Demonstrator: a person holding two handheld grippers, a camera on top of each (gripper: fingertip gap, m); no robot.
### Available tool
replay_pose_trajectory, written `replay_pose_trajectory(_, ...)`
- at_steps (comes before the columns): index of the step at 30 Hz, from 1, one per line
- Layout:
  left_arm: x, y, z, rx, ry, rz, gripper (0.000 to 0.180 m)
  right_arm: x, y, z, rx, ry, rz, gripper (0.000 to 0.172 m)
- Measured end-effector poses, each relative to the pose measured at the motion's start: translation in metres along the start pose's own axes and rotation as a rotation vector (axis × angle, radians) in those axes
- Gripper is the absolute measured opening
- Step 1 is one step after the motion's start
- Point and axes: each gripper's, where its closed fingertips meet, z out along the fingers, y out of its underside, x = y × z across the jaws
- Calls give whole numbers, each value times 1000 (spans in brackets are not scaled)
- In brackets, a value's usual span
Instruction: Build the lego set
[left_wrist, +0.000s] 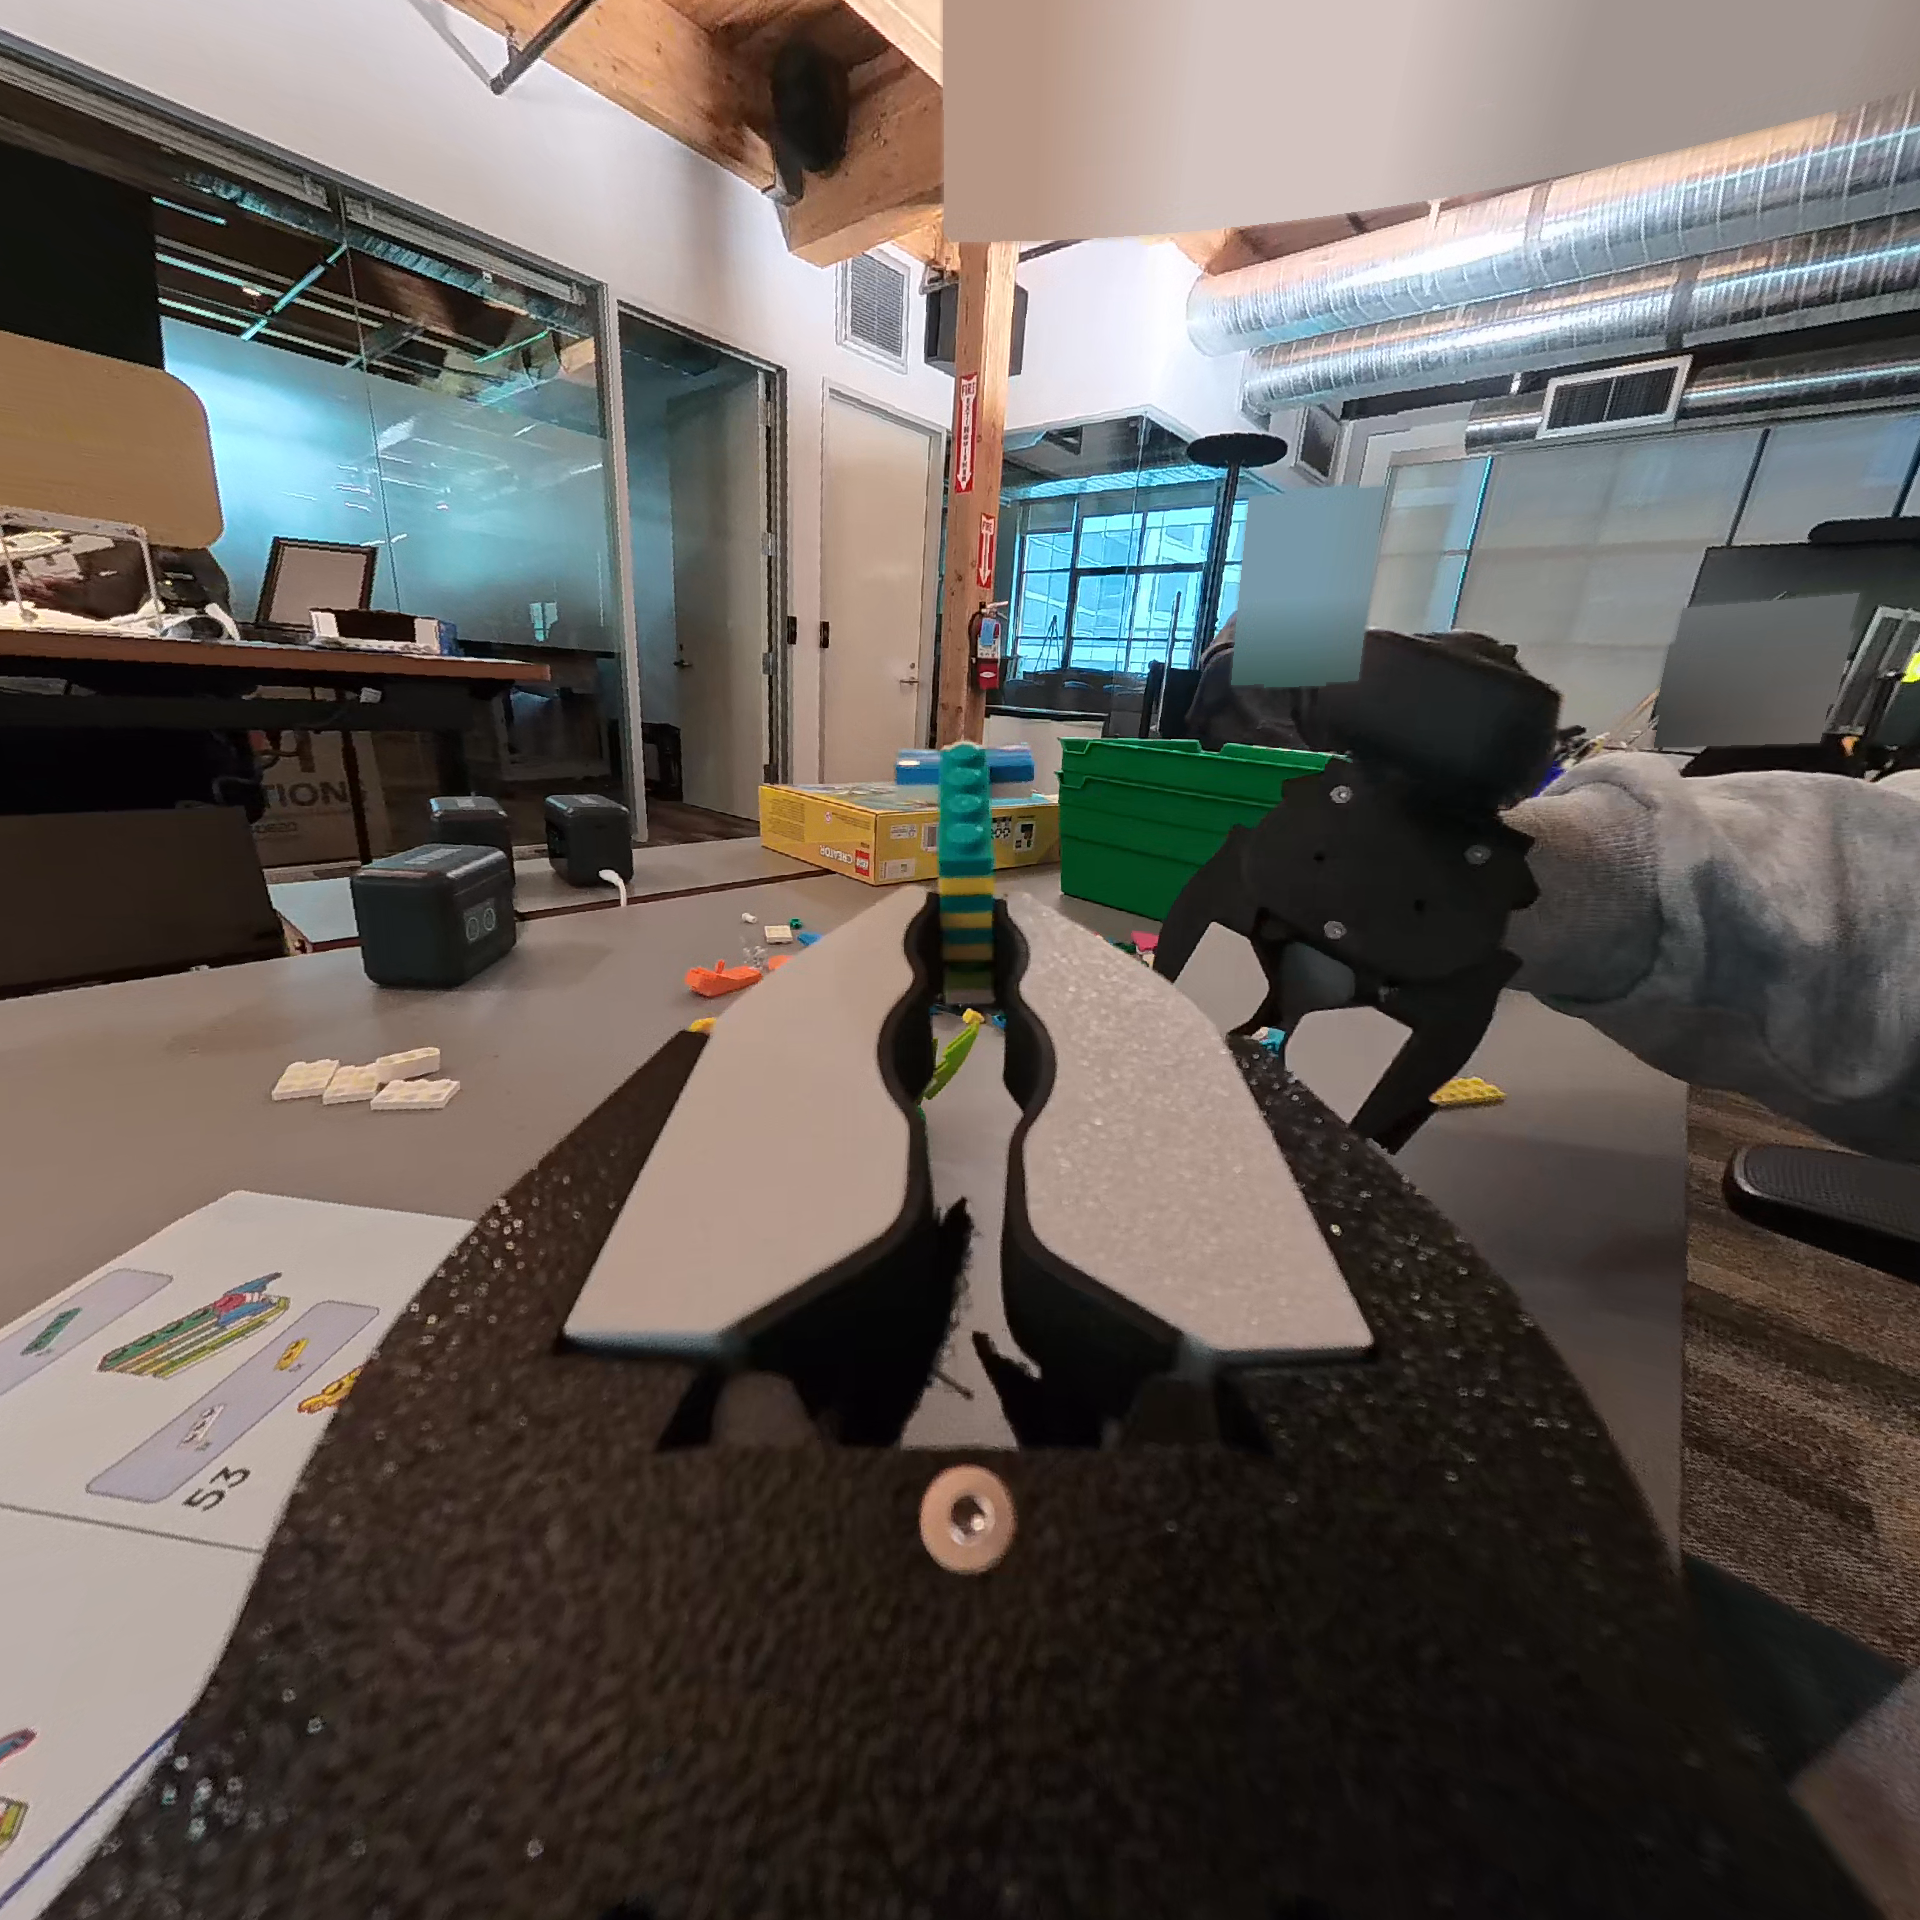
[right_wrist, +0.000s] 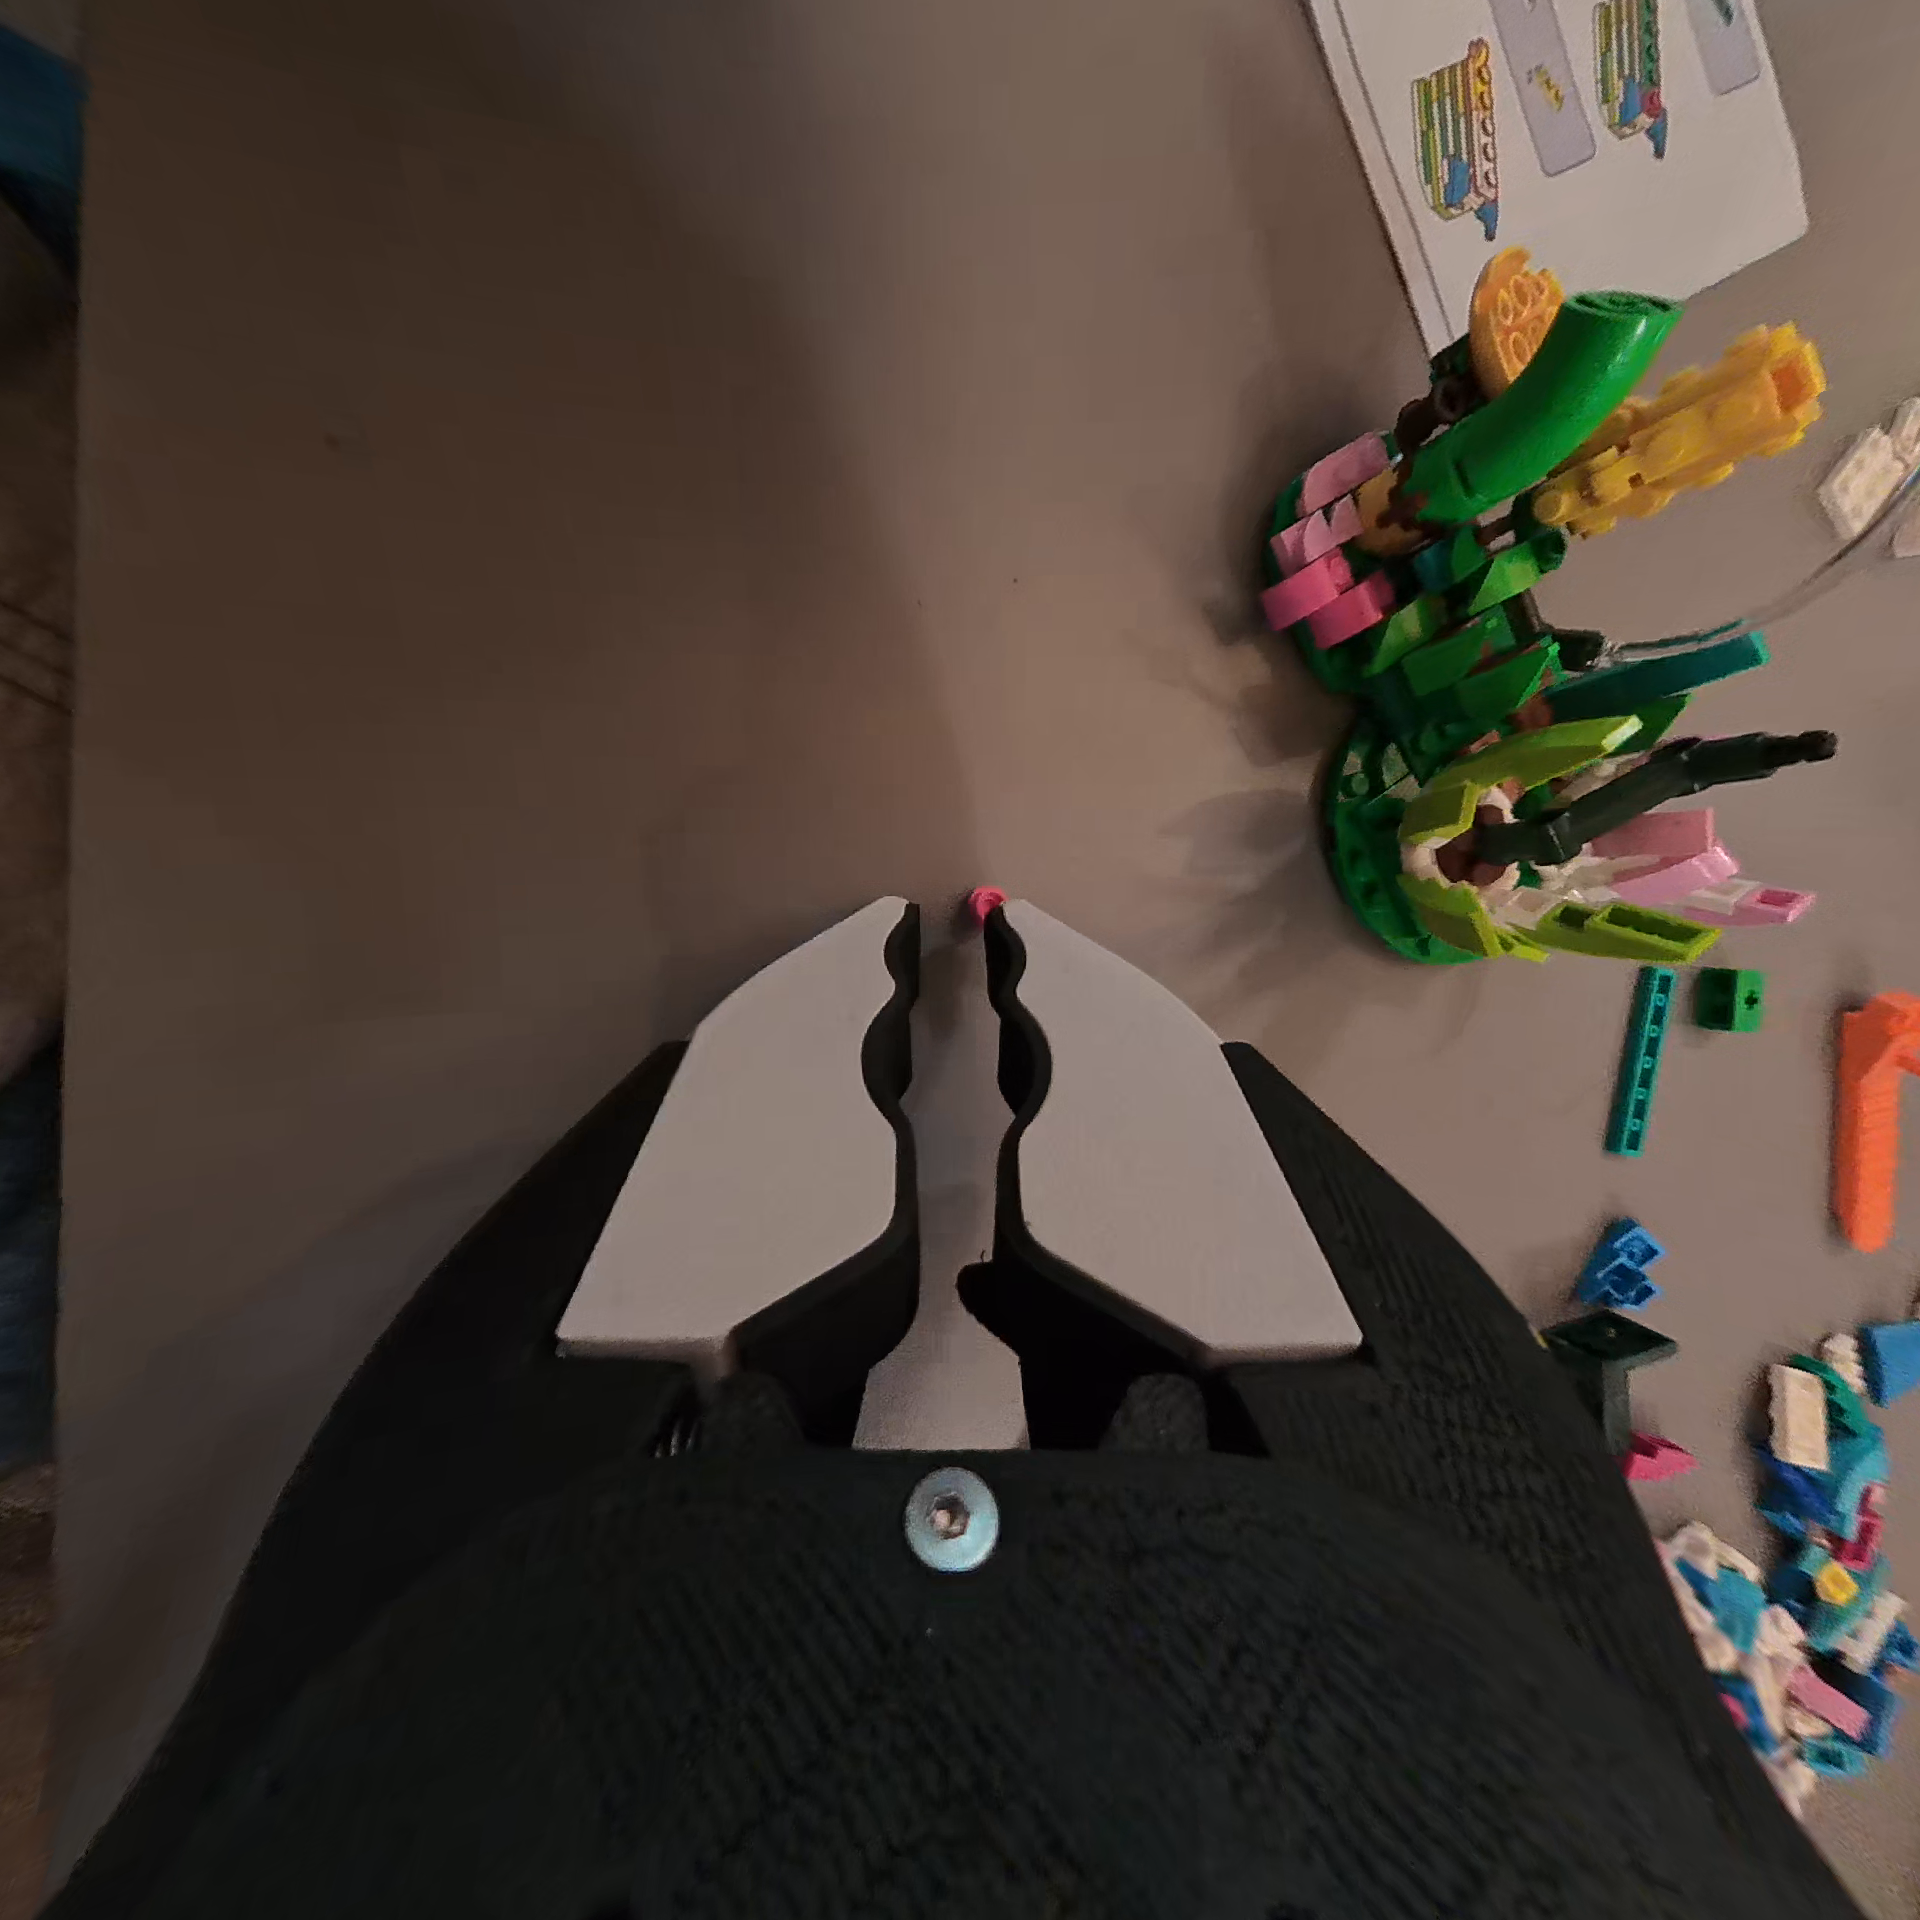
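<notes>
Left claw (left_wrist: 968, 935) level, clamping striped brick stack (left_wrist: 966, 883).

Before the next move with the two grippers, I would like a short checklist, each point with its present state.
1. Left gripper shut on the striped brick stack: ok, both fingers press its sides.
2. Stack upright: ok.
3. Right gripper has the small pink piece in its grasp: not ok, jaws apart, the piece lies at one fingertip only.
4. Pink piece resting on the grey table: cannot tell.
5. Right gripper apart from the green plant model: ok.
</notes>
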Motion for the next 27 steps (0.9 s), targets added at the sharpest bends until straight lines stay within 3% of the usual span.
replay_pose_trajectory(8,0,0,0,-2,8,-9,8,5,-1,4,57,-49,208,12)
replay_pose_trajectory(13,0,0,0,-2,11,-10,8,4,0,6,59,-84,247,10)
replay_pose_trajectory(22,1,2,0,-18,16,-9,8,12,-6,-1,26,10,101,5)
replay_pose_trajectory(27,4,10,2,-85,37,-18,8,39,-28,-22,44,311,-153,4)
